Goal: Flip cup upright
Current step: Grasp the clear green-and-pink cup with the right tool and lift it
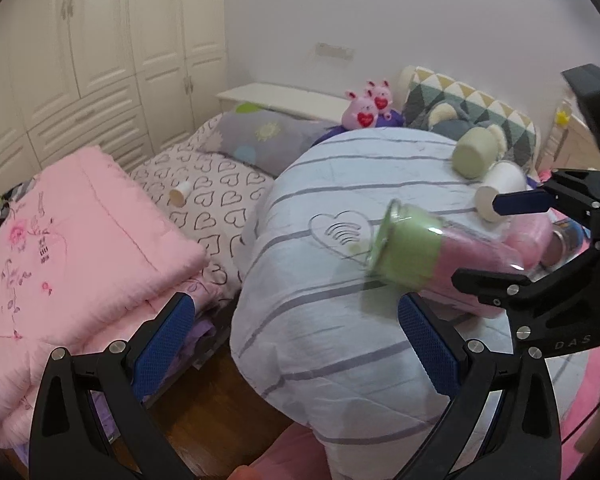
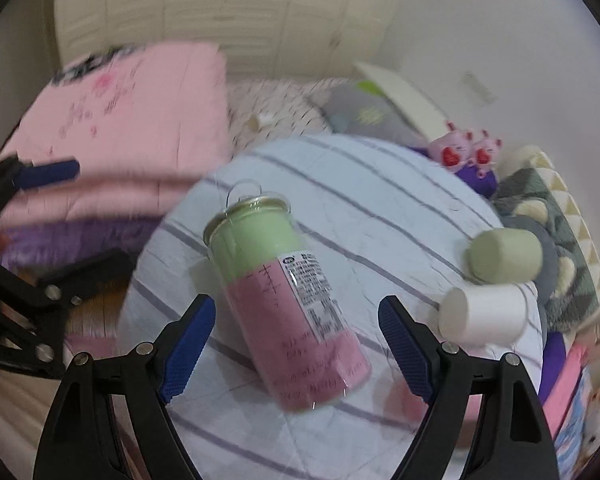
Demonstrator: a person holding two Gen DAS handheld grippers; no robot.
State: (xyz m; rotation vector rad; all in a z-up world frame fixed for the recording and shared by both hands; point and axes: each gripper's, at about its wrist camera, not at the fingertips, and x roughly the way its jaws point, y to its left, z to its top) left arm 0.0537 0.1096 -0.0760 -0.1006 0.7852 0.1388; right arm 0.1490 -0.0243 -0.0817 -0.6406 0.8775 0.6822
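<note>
Right gripper (image 2: 296,348): blue pads spread wide, nothing gripped. The clear cup (image 2: 286,300) lies between the two fingers without touching either, on its side on the striped quilt (image 2: 380,216). It is a transparent cylinder filled green at the far end and pink at the near end, with a printed label facing up and a thin wire loop at the green end. The fingers straddle the pink half, which reads as a pre-grasp alignment across the body, so that closing would pinch the sides and allow rotation. Motion blur in this view; contact cannot be ruled out at the lower edge, but a gap shows on both sides.

Left gripper (image 1: 296,340): also wide apart, empty, held low over the quilt's near edge and clear of the cup (image 1: 428,252). Judgement: it is standing off so as not to obstruct.

Further out on the quilt: a green cup (image 2: 504,256) and a white paper cup (image 2: 484,314), both on their sides, close together, well apart from the clear cup. A small paper cup (image 1: 180,193) lies on the heart-print sheet (image 1: 220,200). Folded pink blanket (image 1: 80,240) to the left.

Task status: not yet flipped. Risk: smooth wall and soft quilt may let it roll.
</note>
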